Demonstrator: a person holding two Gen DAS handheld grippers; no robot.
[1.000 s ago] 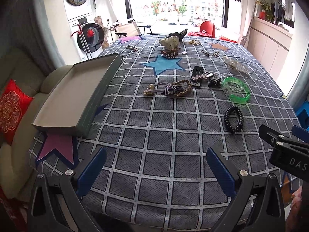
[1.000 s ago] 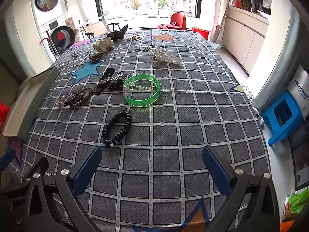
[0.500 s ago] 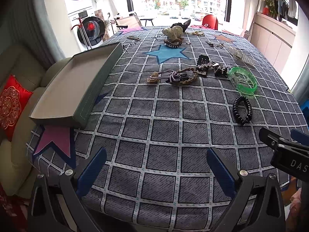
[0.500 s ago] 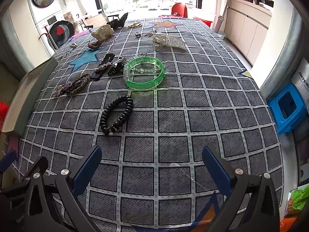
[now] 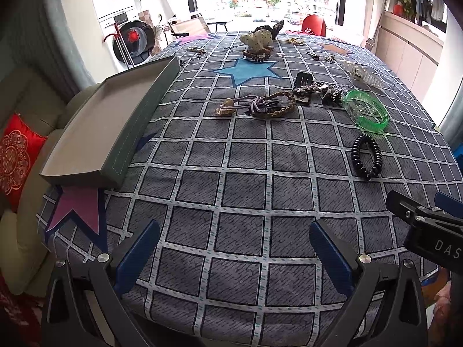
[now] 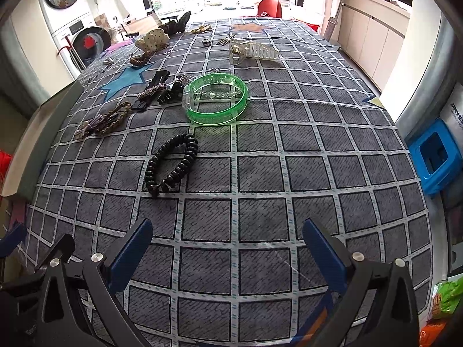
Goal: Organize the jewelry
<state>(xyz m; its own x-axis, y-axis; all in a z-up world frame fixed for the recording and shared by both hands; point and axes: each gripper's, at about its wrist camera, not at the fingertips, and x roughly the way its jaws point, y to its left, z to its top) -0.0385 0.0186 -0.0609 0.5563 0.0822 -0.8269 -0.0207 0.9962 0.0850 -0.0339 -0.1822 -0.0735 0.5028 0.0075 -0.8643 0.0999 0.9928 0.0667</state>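
Jewelry lies on a checked grey cloth. A black coiled bracelet (image 5: 367,156) (image 6: 172,164) is nearest. Behind it sits a green bangle (image 5: 366,111) (image 6: 216,100), a braided cord bundle (image 5: 260,104) (image 6: 105,121), dark clips (image 5: 303,86) (image 6: 157,88) and a clear hair claw (image 5: 361,73) (image 6: 251,51). An open grey tray (image 5: 95,121) stands empty at the left. My left gripper (image 5: 234,254) is open and empty above the near cloth. My right gripper (image 6: 227,253) is open and empty, short of the black bracelet; it also shows in the left wrist view (image 5: 425,219).
More small pieces and a cream heart-shaped holder (image 5: 256,42) lie at the far end. A sofa with a red cushion (image 5: 17,156) is left of the table. A blue stool (image 6: 434,156) stands right of it. The cloth's near edge hangs below both grippers.
Both grippers have tilted and moved forward over the table, so the jewelry sits lower and closer in both views. Both stay open. No object has moved.
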